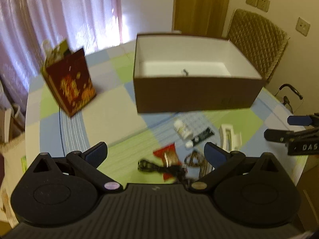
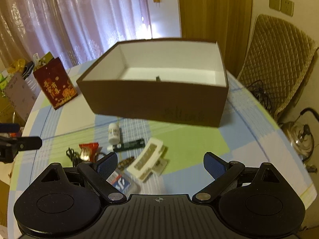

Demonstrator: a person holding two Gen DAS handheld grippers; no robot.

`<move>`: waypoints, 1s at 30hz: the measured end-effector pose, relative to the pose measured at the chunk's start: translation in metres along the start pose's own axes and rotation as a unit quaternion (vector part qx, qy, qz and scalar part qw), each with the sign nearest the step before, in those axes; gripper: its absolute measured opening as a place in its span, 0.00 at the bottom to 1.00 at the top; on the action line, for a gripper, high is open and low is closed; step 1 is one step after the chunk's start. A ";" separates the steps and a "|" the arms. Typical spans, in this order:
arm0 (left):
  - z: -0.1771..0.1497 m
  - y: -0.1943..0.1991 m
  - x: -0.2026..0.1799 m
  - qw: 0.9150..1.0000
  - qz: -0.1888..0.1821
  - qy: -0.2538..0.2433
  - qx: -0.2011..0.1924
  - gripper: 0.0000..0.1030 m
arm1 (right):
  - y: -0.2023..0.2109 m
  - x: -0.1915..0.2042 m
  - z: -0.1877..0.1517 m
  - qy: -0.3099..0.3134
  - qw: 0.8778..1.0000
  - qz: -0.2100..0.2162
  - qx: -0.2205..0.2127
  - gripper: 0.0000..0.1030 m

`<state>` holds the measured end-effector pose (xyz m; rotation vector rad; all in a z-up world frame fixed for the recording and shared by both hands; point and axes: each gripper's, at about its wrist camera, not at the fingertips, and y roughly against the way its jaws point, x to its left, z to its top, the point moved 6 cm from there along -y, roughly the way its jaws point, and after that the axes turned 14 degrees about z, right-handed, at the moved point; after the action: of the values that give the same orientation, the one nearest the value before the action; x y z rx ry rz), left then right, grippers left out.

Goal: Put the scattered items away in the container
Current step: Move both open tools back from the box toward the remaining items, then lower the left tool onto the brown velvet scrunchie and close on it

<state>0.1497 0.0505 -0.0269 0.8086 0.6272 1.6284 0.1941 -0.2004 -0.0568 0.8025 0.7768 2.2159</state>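
An open brown box [image 1: 197, 97] [image 2: 155, 103] with a white inside stands on the checked tablecloth; one small dark item [image 1: 185, 72] lies in it. In front of it lie scattered things: a white bottle [image 1: 182, 129] [image 2: 114, 132], a dark green tube [image 1: 202, 136] [image 2: 129, 145], a red packet [image 1: 168, 155] [image 2: 88, 149], a black cable [image 1: 157, 167] [image 2: 72, 155], a flat white case [image 1: 229, 137] [image 2: 148, 160] and a blue-and-white pack [image 2: 121, 182]. My left gripper [image 1: 155, 153] hovers open above the cable and packet. My right gripper [image 2: 160, 162] is open over the case, holding nothing.
A dark red gift bag [image 1: 73, 83] [image 2: 54, 83] stands left of the box. A quilted chair [image 1: 257, 41] [image 2: 279, 59] sits behind the table at the right, with a glass kettle [image 2: 301, 139] near the right edge. Curtains hang behind.
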 end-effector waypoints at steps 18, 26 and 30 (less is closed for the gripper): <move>-0.065 -0.021 -0.024 0.997 -0.010 0.026 0.073 0.97 | -0.018 -0.009 -0.035 -0.010 0.998 0.027 0.049 0.95; -0.070 -0.034 -0.031 0.995 -0.021 0.033 0.091 0.89 | -0.025 -0.022 -0.044 -0.025 0.997 0.026 0.066 0.95; -0.070 -0.043 -0.036 0.995 -0.027 0.028 0.095 0.84 | -0.028 -0.028 -0.044 -0.029 0.997 0.025 0.071 0.95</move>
<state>0.1245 0.0252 -0.1093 0.8778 0.8470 1.5621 0.1906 -0.2170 -0.1133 0.9614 0.9034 2.1882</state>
